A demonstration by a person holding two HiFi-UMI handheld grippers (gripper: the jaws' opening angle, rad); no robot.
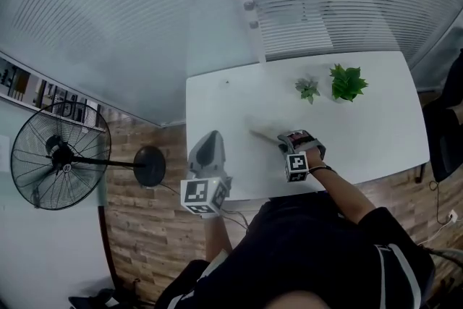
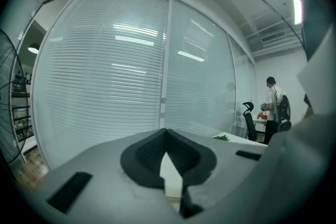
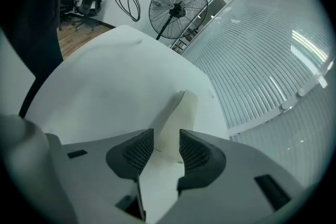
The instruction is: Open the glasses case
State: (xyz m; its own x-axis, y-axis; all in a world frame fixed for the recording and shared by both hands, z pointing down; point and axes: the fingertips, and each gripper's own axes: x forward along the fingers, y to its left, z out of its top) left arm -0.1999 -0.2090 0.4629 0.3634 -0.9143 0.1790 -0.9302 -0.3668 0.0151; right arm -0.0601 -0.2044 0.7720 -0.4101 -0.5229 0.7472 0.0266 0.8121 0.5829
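The glasses case (image 3: 176, 118) is a pale, elongated shell lying on the white table (image 3: 100, 92). In the head view the case (image 1: 262, 135) is a faint pale streak just left of my right gripper (image 1: 283, 145). The right gripper (image 3: 167, 147) points down at the table with its jaws open. The case's near end shows in the gap between the dark ribbed pads (image 3: 137, 153), and I see no pad pressing on it. My left gripper (image 1: 206, 150) hovers at the table's front left edge, away from the case. Its tips (image 2: 165, 134) meet, with nothing held.
Two small green plants (image 1: 349, 82) (image 1: 307, 88) stand at the back of the table (image 1: 376, 127). A standing fan (image 1: 61, 155) is on the wood floor to the left. Window blinds (image 1: 145, 25) run behind the table. A person (image 2: 275, 107) and an office chair (image 2: 249, 120) are far off.
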